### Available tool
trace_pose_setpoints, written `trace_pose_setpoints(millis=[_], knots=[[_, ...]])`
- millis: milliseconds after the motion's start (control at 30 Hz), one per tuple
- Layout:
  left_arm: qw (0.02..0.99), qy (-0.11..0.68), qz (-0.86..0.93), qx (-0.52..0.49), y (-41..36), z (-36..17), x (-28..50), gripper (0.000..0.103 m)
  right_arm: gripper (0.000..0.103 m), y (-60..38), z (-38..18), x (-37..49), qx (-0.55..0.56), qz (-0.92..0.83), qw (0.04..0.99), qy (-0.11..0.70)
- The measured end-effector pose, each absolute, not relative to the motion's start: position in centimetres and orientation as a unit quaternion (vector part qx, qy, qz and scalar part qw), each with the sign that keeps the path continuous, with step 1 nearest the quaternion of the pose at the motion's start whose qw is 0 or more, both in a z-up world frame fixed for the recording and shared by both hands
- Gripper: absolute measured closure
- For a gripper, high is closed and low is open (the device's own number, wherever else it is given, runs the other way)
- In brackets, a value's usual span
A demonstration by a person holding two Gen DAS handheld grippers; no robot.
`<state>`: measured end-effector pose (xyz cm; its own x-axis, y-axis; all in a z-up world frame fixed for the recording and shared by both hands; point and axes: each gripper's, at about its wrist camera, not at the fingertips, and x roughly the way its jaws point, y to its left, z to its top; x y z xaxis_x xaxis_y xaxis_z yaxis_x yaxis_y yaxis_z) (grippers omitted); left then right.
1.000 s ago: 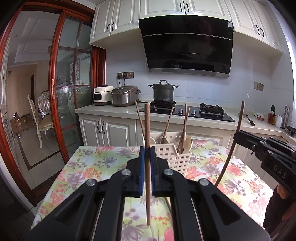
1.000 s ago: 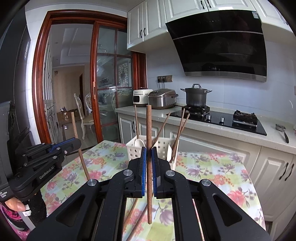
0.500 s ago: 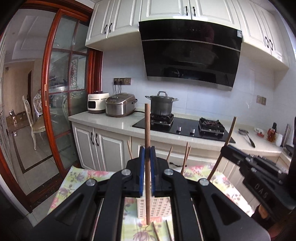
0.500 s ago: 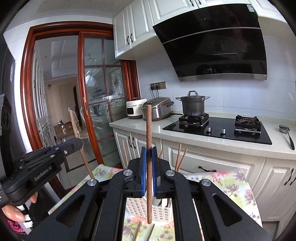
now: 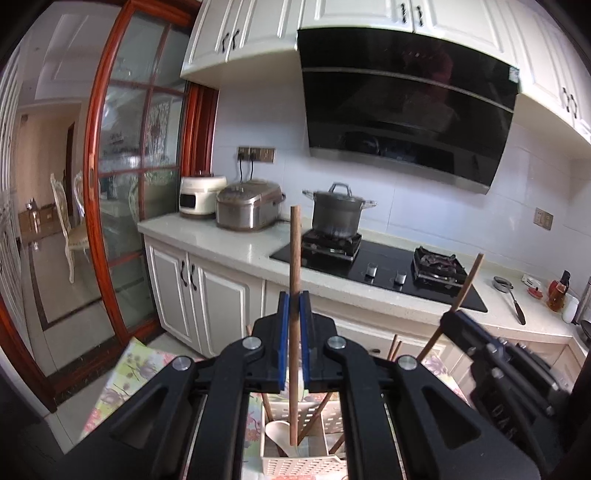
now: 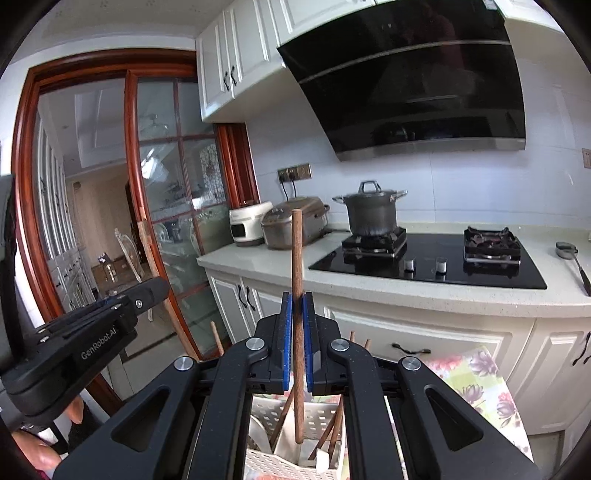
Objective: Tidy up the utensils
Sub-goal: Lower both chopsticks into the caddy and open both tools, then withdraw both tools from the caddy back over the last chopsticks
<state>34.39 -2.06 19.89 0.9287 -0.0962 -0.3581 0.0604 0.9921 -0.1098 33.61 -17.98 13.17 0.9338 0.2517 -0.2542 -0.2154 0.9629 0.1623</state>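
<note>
Two brown chopsticks stand upright, one pinched in my left gripper [image 5: 294,314] and one in my right gripper [image 6: 297,314], above the white basket [image 6: 266,458].

Bright, even daylight; strong fisheye distortion in both views.

Light falls from the right and above, whitening the cabinets [image 5: 369,14] at the top of the left view. The hood [image 5: 402,107] carries dull reflections; the glass door [image 6: 173,206] shows pale glare. Straight edges bow toward black vignetted corners. The pot [image 6: 371,214] looks slightly smeared in the right view. The black fingers [image 5: 258,369] stay dark, with little surface detail.
</note>
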Motion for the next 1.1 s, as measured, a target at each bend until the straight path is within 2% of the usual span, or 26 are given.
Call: trace_pose_setpoints(millis=[267, 367, 433, 467, 500, 533, 600, 633, 700, 800, 867, 1100], knots=[[0.967, 0.246, -0.044, -0.046, -1.4, 14.7, 37.2, 0.097, 0.097, -17.2, 8.4, 37.3, 0.055, 0.105, 0.97, 0.21], [0.965, 0.255, -0.041, -0.037, -1.1, 13.1, 37.4, 0.096, 0.09, -17.1, 7.1, 38.0, 0.045, 0.1, 0.968, 0.226], [0.965, 0.256, -0.038, -0.032, -0.9, 12.4, 37.3, 0.09, 0.083, -17.2, 6.5, 38.1, 0.045, 0.099, 0.967, 0.23], [0.966, 0.255, -0.035, -0.032, -0.7, 12.2, 37.2, 0.081, 0.078, -17.5, 6.5, 38.0, 0.049, 0.1, 0.967, 0.229], [0.967, 0.251, -0.033, -0.034, -0.4, 12.1, 36.9, 0.072, 0.063, -17.8, 6.4, 37.8, 0.054, 0.103, 0.967, 0.227], [0.968, 0.246, -0.028, -0.035, 0.0, 12.0, 36.6, 0.066, 0.057, -18.2, 6.3, 37.5, 0.06, 0.106, 0.967, 0.223], [0.971, 0.236, -0.02, -0.036, 0.7, 11.9, 35.9, 0.053, 0.057, -18.9, 6.6, 36.6, 0.064, 0.112, 0.969, 0.21], [0.972, 0.231, -0.015, -0.036, 1.1, 11.8, 35.2, 0.05, 0.057, -19.2, 6.7, 36.1, 0.063, 0.115, 0.97, 0.205], [0.974, 0.223, -0.008, -0.037, 1.8, 11.5, 34.0, 0.033, 0.057, -19.9, 6.8, 34.4, 0.062, 0.121, 0.971, 0.195], [0.977, 0.207, 0.014, -0.045, 3.0, 10.5, 30.8, 0.012, 0.057, -20.8, 6.2, 31.5, 0.062, 0.132, 0.971, 0.188], [0.977, 0.206, 0.023, -0.046, 3.6, 9.3, 28.7, 0.008, 0.057, -21.3, 5.3, 29.6, 0.061, 0.133, 0.971, 0.188], [0.968, 0.247, 0.03, -0.043, 4.7, 3.9, 23.8, 0.007, 0.055, -21.7, -0.7, 24.8, 0.067, 0.137, 0.96, 0.236]])
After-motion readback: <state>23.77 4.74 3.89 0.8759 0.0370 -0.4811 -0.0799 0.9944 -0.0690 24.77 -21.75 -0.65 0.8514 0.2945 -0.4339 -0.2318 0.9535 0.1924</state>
